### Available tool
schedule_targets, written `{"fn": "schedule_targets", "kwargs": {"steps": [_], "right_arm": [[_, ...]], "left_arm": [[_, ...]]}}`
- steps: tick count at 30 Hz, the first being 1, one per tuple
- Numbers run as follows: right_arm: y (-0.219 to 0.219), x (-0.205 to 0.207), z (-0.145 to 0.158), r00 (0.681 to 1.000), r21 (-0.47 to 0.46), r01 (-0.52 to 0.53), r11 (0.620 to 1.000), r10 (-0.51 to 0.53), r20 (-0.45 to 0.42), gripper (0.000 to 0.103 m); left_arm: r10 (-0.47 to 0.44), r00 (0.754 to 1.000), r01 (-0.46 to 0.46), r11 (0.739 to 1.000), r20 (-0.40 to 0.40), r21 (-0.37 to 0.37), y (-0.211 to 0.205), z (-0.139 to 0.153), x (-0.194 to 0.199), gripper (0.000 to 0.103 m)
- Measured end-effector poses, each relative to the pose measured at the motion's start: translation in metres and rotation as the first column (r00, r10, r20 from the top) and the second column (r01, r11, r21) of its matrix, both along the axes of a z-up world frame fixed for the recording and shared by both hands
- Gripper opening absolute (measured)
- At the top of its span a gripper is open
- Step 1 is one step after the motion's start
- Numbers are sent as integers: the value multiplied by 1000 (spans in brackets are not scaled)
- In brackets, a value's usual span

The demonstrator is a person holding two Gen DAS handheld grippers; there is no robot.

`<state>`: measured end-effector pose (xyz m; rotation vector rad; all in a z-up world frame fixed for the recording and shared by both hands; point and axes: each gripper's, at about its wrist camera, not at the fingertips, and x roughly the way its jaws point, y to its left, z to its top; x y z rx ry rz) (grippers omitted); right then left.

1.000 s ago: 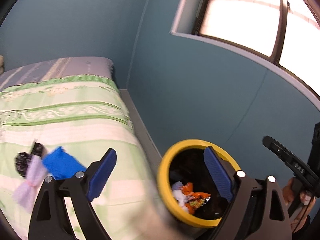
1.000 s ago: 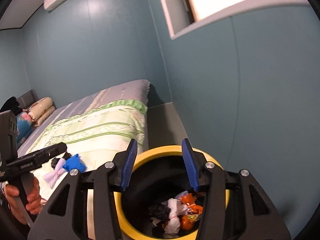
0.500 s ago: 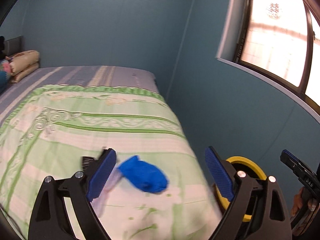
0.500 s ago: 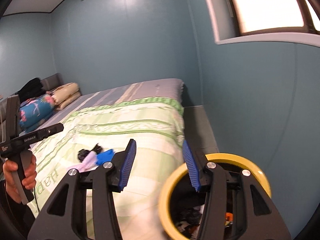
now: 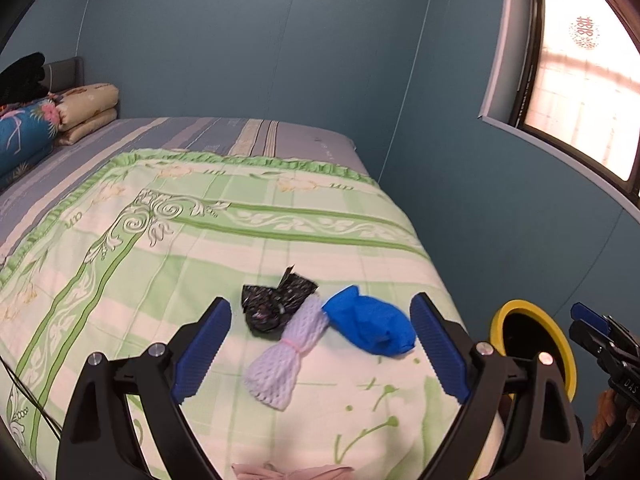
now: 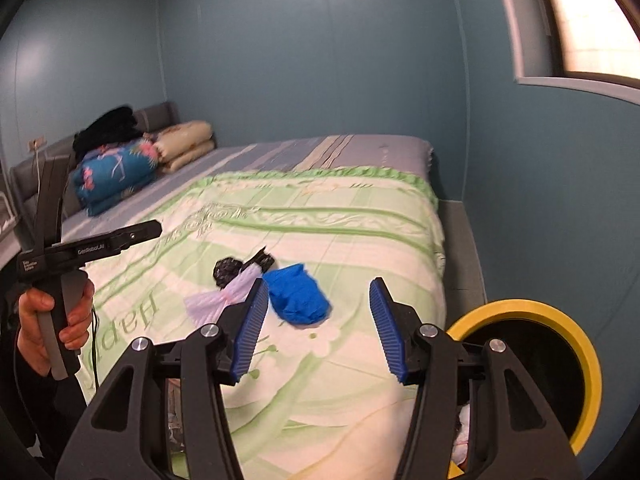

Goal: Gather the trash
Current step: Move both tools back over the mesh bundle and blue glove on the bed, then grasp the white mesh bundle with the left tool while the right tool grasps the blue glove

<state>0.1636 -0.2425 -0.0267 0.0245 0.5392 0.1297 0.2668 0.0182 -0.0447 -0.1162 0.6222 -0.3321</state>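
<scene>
across the middle of both views, on the green-patterned bed cover [image 5: 168,280], three bits of trash lie bunched and touching: a crumpled black wrapper [image 5: 274,306], a white foam net [image 5: 286,354] tied at its waist, and a blue wad [image 5: 370,326] rightmost. low in the left wrist view the left gripper [image 5: 320,354] frames all three, jaws wide apart and empty. low in the right wrist view the right gripper [image 6: 318,330] has jaws parted with nothing between them, having just been opening; the blue wad [image 6: 296,294] shows beyond its left pad. lower right, beside the bed, stands the yellow-rimmed bin [image 6: 560,318], some trash visible inside. left of frame a hand [image 6: 48,320] grips the other gripper's handle
</scene>
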Motion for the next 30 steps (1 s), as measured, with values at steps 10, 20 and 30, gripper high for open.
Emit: {"fn": "schedule_targets", "kwargs": {"steps": [10,20,30], "right_arm": [[25,68,-49,989,-65,-60,996,50,-138,50],[40,134,-96,953,-42,-152,987,135,-271,50],[54,166,-119,933,-35,-179,983,158,-322,50]], "left_arm": [[-4,992,10,999,-124,50,9,-56,28,87],[-30,975,53,994,-218,98,4,-100,54,87],[-34,964,66,992,-265,110,-2,-122,71,87]]}}
